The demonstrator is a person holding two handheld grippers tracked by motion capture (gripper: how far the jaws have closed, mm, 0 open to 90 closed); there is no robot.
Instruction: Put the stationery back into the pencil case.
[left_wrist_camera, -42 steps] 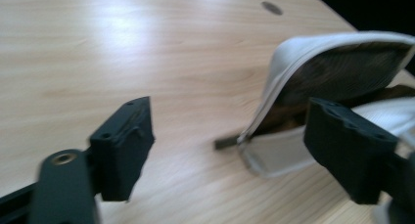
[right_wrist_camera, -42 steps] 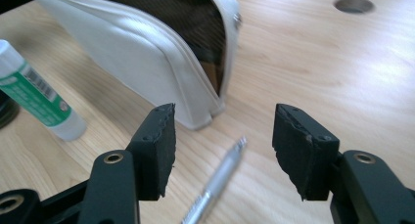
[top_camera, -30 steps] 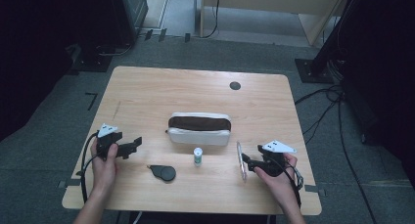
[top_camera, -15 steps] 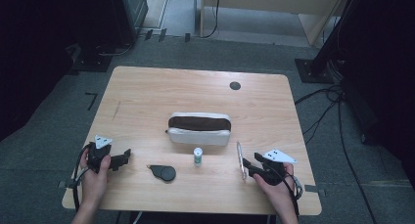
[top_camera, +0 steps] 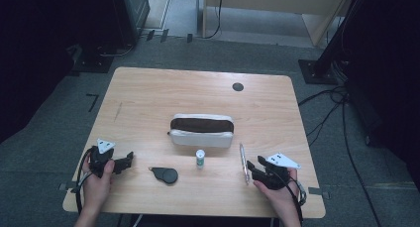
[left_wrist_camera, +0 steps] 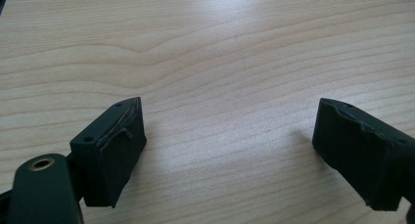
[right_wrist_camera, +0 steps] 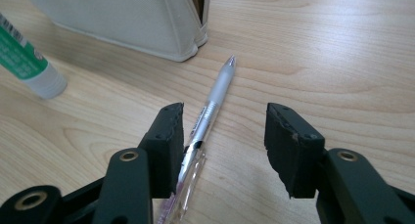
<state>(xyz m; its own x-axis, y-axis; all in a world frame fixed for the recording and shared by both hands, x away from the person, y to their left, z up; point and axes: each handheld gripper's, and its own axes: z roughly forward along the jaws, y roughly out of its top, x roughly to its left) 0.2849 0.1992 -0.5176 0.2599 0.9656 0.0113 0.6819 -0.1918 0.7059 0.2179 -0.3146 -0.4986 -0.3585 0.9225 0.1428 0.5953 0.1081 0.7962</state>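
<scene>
Right gripper (right_wrist_camera: 222, 136) agape astride pen (right_wrist_camera: 210, 106)

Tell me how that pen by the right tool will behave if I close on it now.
The pen lies flat between the right tool's open jaws, against one of them. Its round, smooth barrel may roll or slip. It looks stiff and light, so it should lift easily, though an end grip may let it tilt.

High view looks down on the whole table (top_camera: 148, 98); right gripper view, close and low, shares its pen (right_wrist_camera: 211, 99).
</scene>
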